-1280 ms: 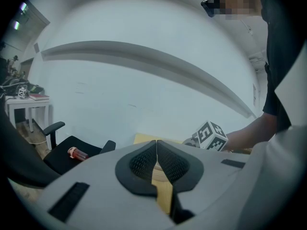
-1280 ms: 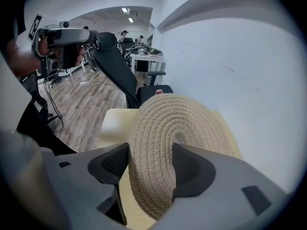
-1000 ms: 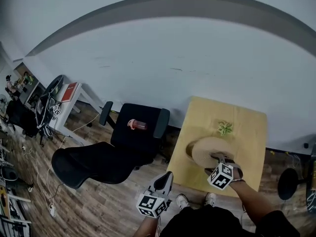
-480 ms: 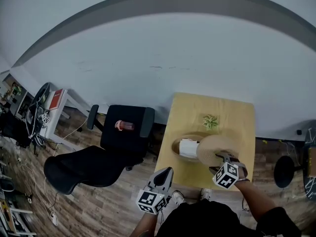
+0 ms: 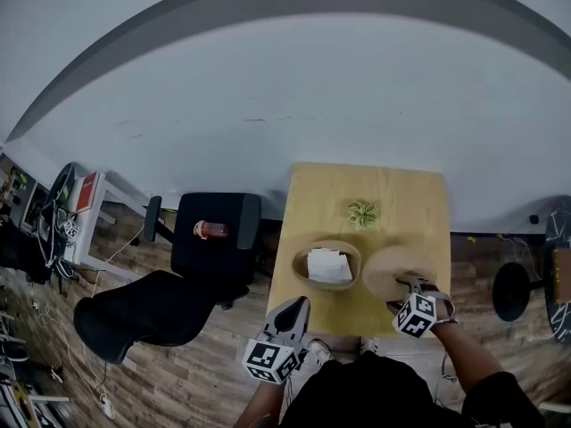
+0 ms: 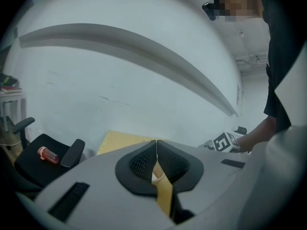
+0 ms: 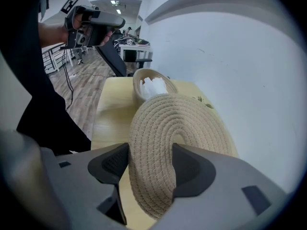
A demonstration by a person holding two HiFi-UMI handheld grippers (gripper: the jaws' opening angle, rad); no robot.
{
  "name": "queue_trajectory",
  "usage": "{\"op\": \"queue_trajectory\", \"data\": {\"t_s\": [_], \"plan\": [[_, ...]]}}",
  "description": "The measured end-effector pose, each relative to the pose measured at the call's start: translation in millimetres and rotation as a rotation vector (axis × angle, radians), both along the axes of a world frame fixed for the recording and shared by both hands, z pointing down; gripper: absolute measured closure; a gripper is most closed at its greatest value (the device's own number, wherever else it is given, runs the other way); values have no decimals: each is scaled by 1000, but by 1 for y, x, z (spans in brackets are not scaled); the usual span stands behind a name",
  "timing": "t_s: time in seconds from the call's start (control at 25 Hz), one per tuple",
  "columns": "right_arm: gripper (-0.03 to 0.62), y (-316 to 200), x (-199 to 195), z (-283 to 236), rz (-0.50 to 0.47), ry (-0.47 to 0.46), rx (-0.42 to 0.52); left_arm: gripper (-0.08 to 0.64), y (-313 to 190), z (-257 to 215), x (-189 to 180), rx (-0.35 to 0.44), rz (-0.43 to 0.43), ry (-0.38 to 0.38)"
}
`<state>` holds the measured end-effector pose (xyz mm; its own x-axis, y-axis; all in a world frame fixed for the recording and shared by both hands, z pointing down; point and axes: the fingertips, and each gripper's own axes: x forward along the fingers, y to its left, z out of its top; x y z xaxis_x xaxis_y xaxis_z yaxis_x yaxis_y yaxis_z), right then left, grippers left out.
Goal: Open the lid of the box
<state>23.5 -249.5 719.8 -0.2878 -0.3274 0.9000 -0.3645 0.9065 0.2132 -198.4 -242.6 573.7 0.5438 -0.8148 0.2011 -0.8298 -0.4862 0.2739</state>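
Note:
A round woven box stands uncovered on the yellow table, with something white and crumpled inside it. Its flat woven lid is to the right of the box, tilted, and my right gripper is shut on the lid's near rim. In the right gripper view the lid fills the space between the pads of the right gripper, and the box sits beyond it. My left gripper hangs off the table's front left corner; in its own view the left gripper is shut on nothing.
A small green plant sits at the back of the table. Left of the table is a black office chair with a red bottle on its seat. A black stool stands to the right, and a white wall runs behind.
The lid has come off the box and moved right with my right gripper, so the white contents now show. The left gripper has stayed low and shut.

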Motion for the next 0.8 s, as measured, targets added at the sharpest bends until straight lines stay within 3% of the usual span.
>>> {"op": "queue_trajectory", "data": {"t_s": [0.4,0.8], "plan": [[290,-3,18,50,-39,43,-87,540,-12,8,16,-30,24,-11],[290,-17,18,86,-87,47,-194,540,-15,9,15,-40,-6,-17]]}}
